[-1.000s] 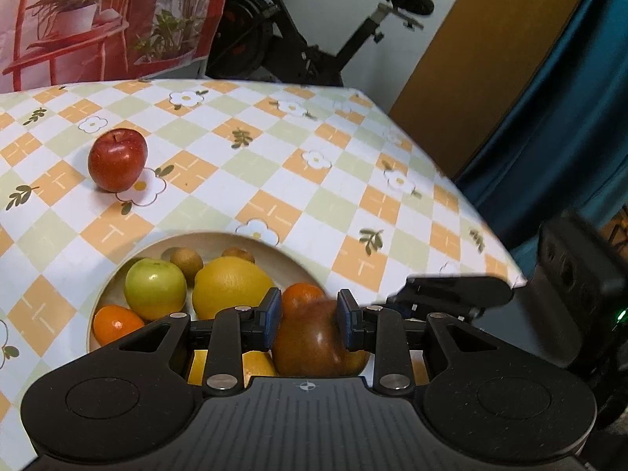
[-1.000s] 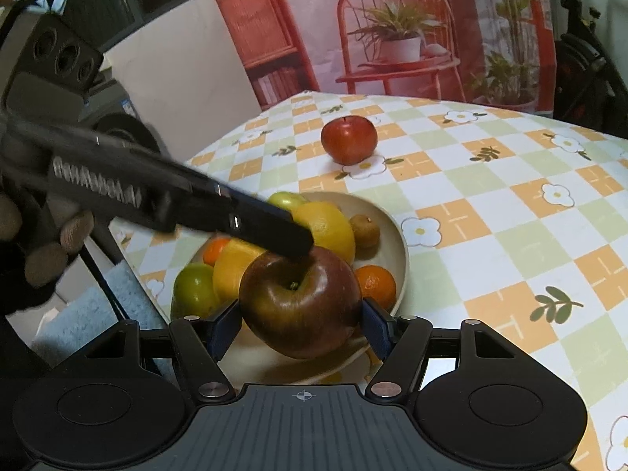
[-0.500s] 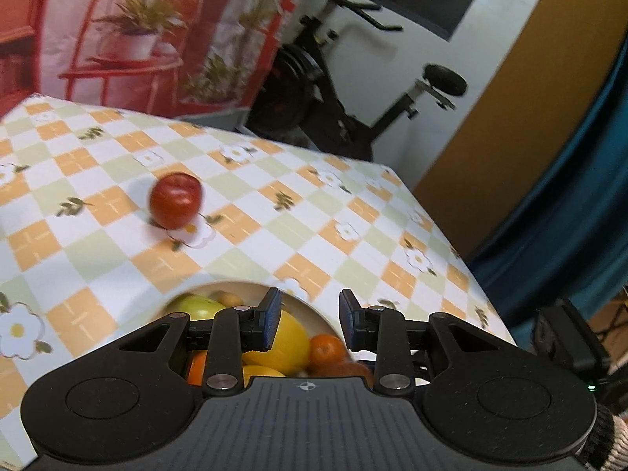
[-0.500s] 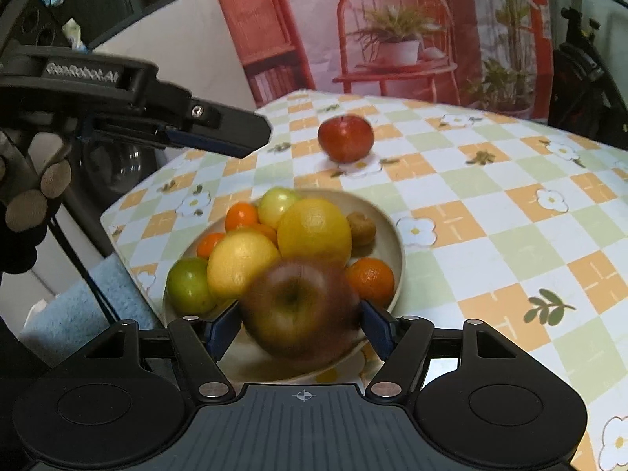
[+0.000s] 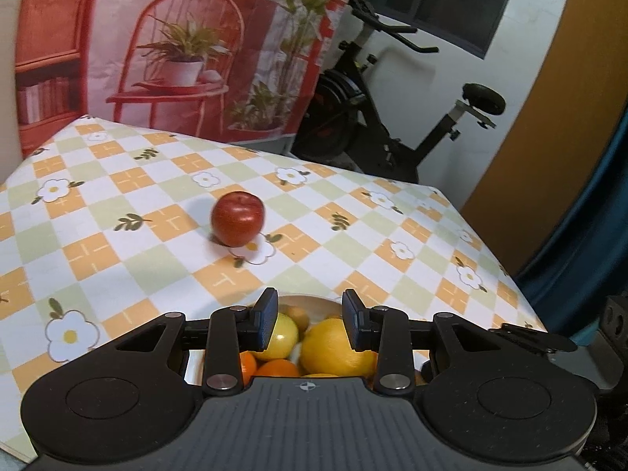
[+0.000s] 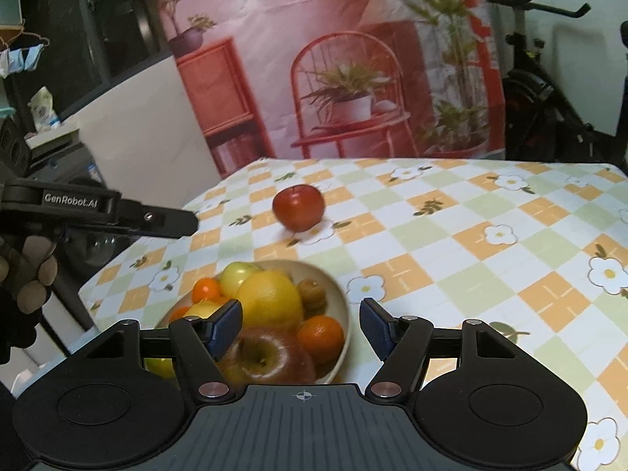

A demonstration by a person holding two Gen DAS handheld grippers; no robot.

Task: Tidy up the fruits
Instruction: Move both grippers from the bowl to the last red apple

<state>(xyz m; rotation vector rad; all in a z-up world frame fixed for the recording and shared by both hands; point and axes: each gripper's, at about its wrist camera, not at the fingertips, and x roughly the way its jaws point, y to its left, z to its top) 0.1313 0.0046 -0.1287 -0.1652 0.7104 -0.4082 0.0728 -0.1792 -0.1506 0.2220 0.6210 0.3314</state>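
Note:
A beige bowl (image 6: 342, 306) near the table's front edge holds several fruits: a large yellow citrus (image 6: 271, 300), a green apple (image 6: 235, 274), oranges (image 6: 320, 333) and a brown kiwi (image 6: 312, 294). A dark red-brown apple (image 6: 271, 357) lies at the bowl's near side, stem up, free of the pads. My right gripper (image 6: 300, 327) hangs open just above it. My left gripper (image 5: 310, 322) hovers over the bowl (image 5: 310, 298) with its jaws opening and nothing between them. It reaches in from the left (image 6: 157, 219) in the right wrist view. A bright red apple (image 5: 237, 218) (image 6: 299, 207) sits alone on the checked cloth beyond the bowl.
The checked tablecloth (image 5: 117, 243) stretches past the red apple to the far edge. An exercise bike (image 5: 392, 117) and a red printed backdrop (image 5: 176, 59) stand behind the table. A blue curtain (image 5: 588, 216) hangs at the right. A gloved hand (image 6: 31, 274) holds the left gripper.
The dark apple has left my right gripper's jaws and now lies in the bowl. My left gripper has drawn back from that apple, lifted and tilted up, its jaws a little wider.

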